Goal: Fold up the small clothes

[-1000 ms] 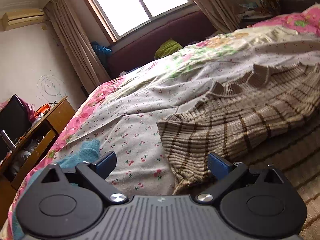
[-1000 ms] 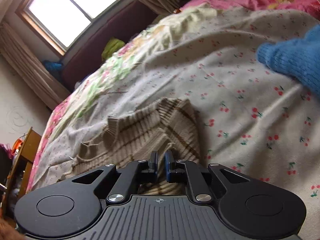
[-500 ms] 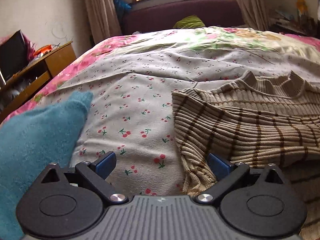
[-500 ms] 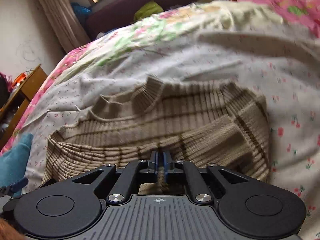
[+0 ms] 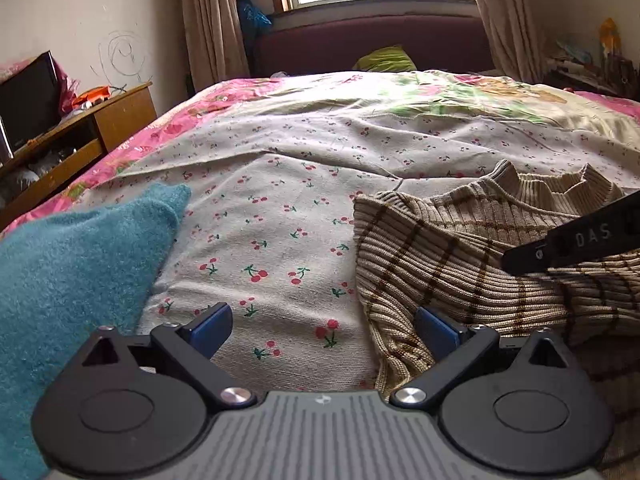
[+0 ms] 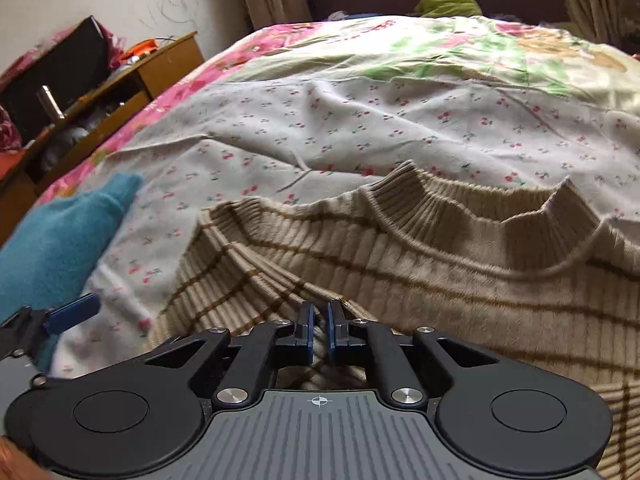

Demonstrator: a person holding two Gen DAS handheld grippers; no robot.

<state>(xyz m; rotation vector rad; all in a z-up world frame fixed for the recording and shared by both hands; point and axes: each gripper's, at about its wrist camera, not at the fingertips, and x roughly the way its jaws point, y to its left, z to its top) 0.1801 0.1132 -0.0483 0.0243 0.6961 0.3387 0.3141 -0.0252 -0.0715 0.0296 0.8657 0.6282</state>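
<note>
A beige ribbed sweater with brown stripes (image 6: 440, 280) lies on the cherry-print bedsheet (image 6: 320, 136), collar toward the window. My right gripper (image 6: 319, 336) is shut on a fold of the sweater and holds it over the sweater's body. In the left wrist view the sweater (image 5: 460, 248) lies at the right. My left gripper (image 5: 324, 326) is open and empty, low over the sheet (image 5: 280, 240), its right finger against the sweater's left edge. The right gripper's finger (image 5: 576, 240) shows at the right edge there. The left gripper's finger (image 6: 72, 316) shows at the right wrist view's left edge.
A teal knitted garment (image 5: 68, 272) lies on the bed at the left, also seen in the right wrist view (image 6: 60, 240). A wooden TV stand (image 5: 80, 132) stands beyond the bed's left side. A dark headboard (image 5: 372, 44) and window are at the far end.
My right gripper has carried the sweater fold leftward across the sweater. My left gripper has swung level toward the sweater's left edge; the teal garment now shows large at the left.
</note>
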